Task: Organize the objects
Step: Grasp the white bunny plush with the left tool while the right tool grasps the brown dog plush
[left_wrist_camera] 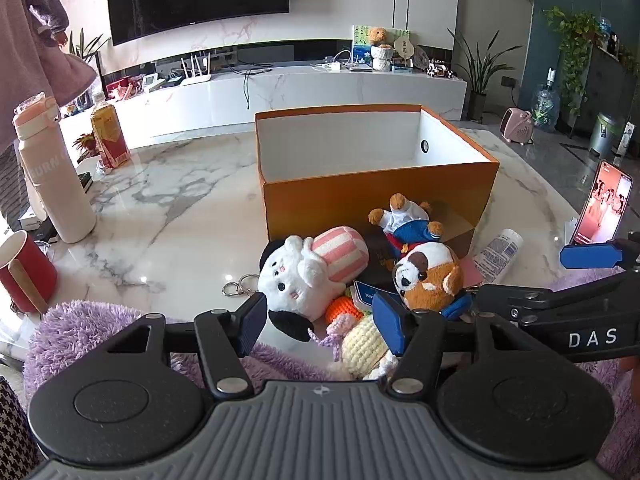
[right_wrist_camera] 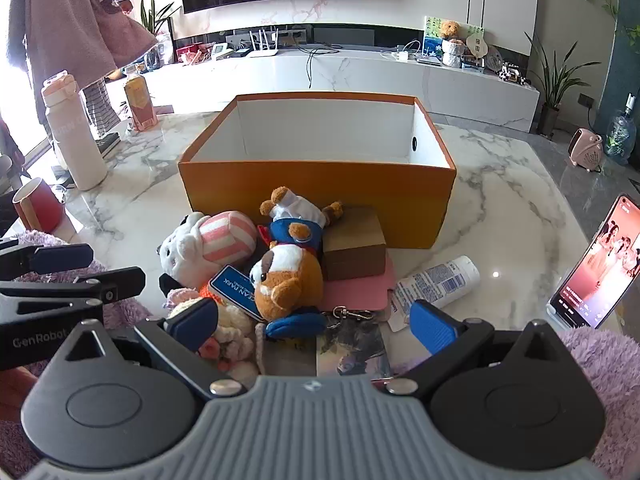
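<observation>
Both claws, left claw [left_wrist_camera: 320, 326] and right claw [right_wrist_camera: 314, 322], hang spread and empty. The plush toys [left_wrist_camera: 304, 268] lie just ahead of them, before the orange box [left_wrist_camera: 376, 196]. Claw fingers hide the knitted toy's lower part.

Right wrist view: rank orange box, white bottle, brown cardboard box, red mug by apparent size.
1. orange box, clearly largest.
2. white bottle.
3. brown cardboard box.
4. red mug, partly cut by the frame edge.
Box and mug look close, and fisheye distortion at the edge makes their order unsure.
</observation>
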`<state>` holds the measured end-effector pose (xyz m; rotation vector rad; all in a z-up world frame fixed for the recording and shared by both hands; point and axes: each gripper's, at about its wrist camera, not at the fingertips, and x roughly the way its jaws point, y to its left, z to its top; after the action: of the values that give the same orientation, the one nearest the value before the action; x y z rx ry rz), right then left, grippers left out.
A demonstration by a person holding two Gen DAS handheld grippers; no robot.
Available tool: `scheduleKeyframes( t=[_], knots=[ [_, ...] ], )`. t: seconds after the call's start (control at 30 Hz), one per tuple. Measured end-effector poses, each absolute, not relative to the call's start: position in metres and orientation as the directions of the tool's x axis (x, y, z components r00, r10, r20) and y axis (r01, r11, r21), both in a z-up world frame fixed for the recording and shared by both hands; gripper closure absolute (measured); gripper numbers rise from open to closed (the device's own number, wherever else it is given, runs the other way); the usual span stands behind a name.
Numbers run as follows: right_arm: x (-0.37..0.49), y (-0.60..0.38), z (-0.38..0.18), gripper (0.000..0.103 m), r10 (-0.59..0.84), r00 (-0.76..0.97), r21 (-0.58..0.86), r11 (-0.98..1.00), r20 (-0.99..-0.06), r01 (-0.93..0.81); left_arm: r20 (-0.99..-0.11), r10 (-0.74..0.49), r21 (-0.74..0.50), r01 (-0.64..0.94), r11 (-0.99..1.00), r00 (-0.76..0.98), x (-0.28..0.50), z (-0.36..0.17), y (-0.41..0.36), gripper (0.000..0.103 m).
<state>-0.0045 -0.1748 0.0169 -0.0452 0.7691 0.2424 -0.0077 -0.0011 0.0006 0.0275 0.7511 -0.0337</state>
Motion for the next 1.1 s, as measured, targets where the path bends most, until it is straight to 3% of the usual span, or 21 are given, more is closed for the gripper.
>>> scheduleKeyframes(
  t=[1.1],
  knots=[
    [-0.0051,-0.1739,0.0127,0.001,0.197,0.680,0.041,0.970,-0.706,-0.238,-0.733,-0.040,0.000,0.059,0.998,0.679,-0.0060,-0.0046,-0.0040,0.033]
  ],
)
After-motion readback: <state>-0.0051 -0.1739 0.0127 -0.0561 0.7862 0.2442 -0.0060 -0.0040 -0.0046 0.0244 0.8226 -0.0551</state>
